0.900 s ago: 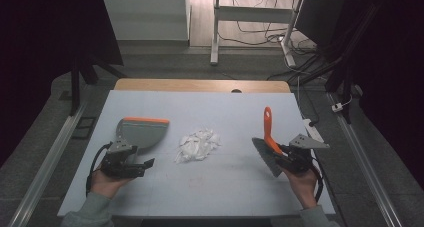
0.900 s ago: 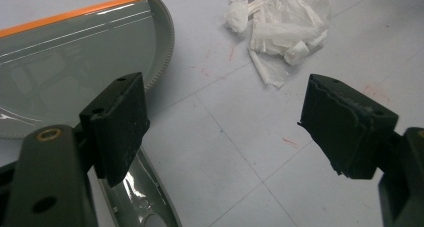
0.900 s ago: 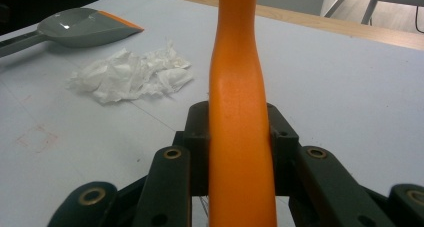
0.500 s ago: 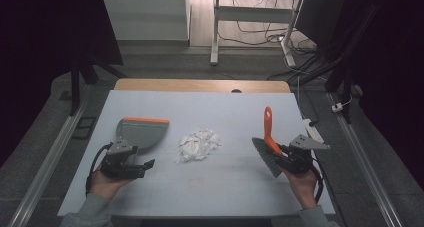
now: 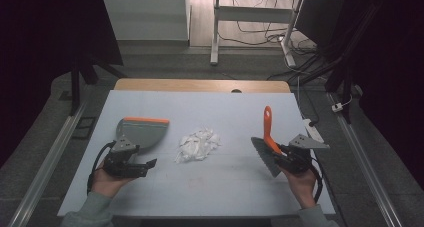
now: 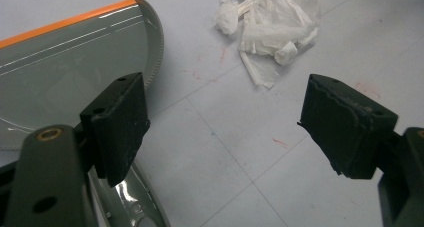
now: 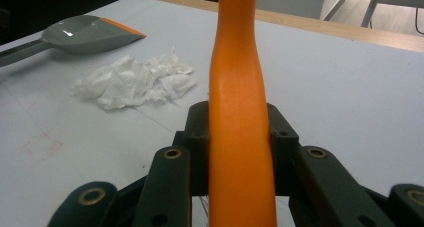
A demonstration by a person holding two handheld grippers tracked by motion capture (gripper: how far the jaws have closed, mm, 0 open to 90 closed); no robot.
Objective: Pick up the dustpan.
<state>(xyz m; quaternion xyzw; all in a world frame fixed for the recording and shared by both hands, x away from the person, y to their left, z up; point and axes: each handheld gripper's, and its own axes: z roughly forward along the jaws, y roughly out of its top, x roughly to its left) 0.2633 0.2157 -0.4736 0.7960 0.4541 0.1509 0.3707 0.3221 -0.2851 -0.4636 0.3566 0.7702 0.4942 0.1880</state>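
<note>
- The brush (image 5: 267,134) is in the right tool (image 5: 289,158), at the right side of the desk (image 5: 235,107). Its orange handle points away from the person, and its dark bristles hang toward the desk, on the side of the paper.
- In the right gripper view the two black pads are pressed on the orange handle (image 7: 240,117) from both sides, so this tool is pinching the brush.
- The crumpled white paper (image 5: 198,144) lies on the desk near the middle, between the brush and the dustpan (image 5: 141,132), and touches neither.
- The grey dustpan with an orange edge lies flat at the left, its open side toward the far end of the desk.
- The left tool (image 5: 131,163) is just at the near end of the dustpan. Its jaws are spread wide, with only bare desk between them; the left pad (image 6: 120,124) is over the pan.
</note>
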